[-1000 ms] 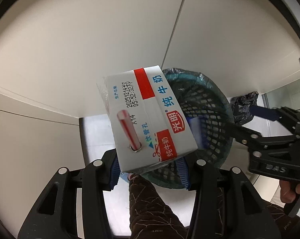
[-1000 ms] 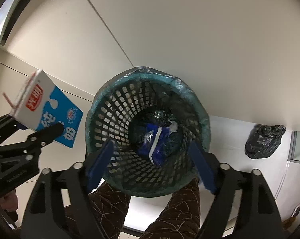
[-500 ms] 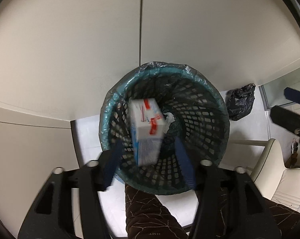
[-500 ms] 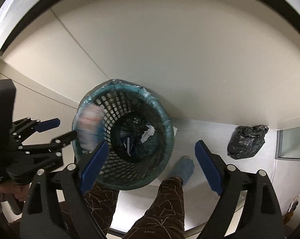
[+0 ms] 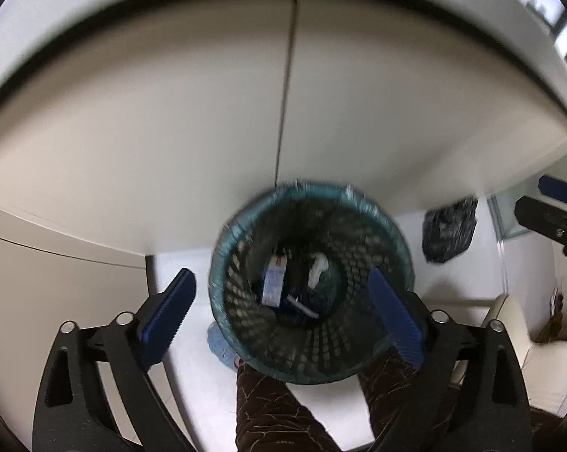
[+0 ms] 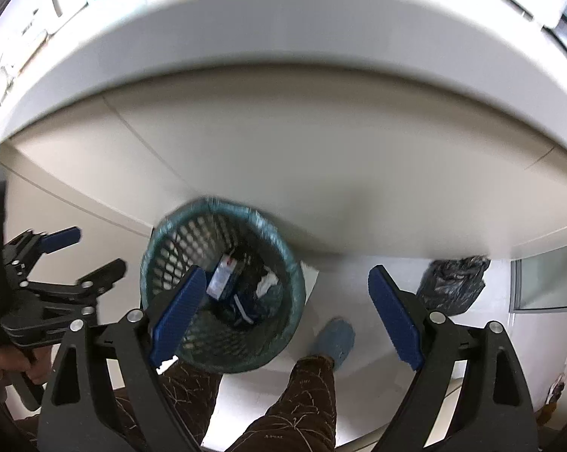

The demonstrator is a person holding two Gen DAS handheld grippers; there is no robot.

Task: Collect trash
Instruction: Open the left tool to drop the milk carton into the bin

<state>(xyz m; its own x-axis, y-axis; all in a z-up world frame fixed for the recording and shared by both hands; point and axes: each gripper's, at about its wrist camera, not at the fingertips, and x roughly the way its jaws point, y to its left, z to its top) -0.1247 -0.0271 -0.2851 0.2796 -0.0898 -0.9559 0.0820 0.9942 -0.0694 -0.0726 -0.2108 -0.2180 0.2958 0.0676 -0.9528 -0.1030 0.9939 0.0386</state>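
A teal mesh trash basket [image 5: 381,226] with a dark liner stands on the floor against a beige cabinet; it also shows in the right wrist view [image 6: 178,241]. A white and blue milk carton [image 5: 274,282] lies inside it among other trash, also seen in the right wrist view [image 6: 221,277]. My left gripper [image 5: 281,314] is open and empty, high above the basket. My right gripper [image 6: 285,316] is open and empty, above the basket's right side.
A tied black trash bag [image 5: 449,228] sits on the white floor to the right; it also appears in the right wrist view [image 6: 453,286]. The person's legs and a blue shoe [image 6: 336,337] are below. A white countertop edge [image 6: 283,30] runs above the cabinet.
The left gripper opened and the milk carton dropped into the basket. Both grippers have since risen away from the basket, and the countertop has come into view.
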